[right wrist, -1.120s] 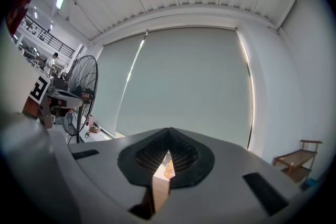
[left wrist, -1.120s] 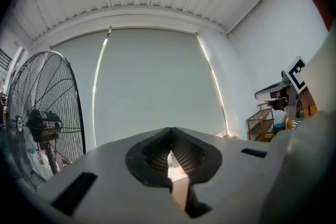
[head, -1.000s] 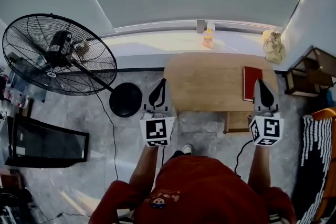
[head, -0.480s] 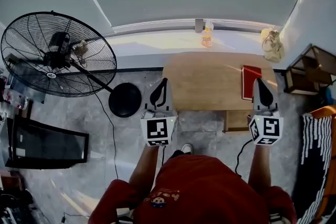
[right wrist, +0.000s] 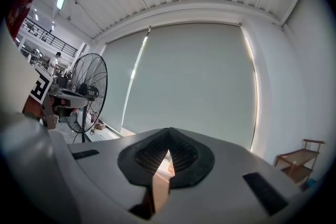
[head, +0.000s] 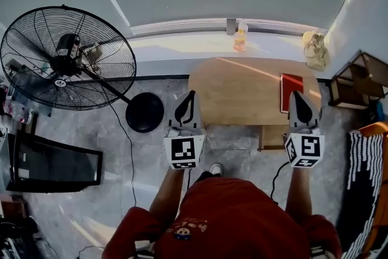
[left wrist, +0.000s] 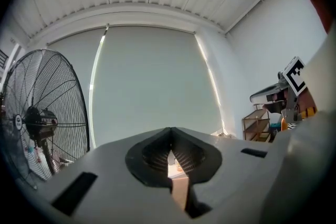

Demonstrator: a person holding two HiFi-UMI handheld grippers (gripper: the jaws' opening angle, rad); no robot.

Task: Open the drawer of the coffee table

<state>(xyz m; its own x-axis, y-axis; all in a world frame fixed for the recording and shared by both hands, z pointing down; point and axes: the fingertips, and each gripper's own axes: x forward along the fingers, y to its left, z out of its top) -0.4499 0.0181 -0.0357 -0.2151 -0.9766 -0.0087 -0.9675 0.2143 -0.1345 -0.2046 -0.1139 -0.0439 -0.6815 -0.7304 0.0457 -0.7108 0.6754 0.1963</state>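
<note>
Both the left gripper (head: 190, 94) and right gripper (head: 297, 94) barely budged, still pinched closed on nothing near the coffee table (head: 242, 91), so zero progress yet.

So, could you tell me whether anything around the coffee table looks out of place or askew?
Nothing looks spilled or damaged. One thing stands out: what is probably the drawer juts out from the near edge of the coffee table, close to the red book.
</note>
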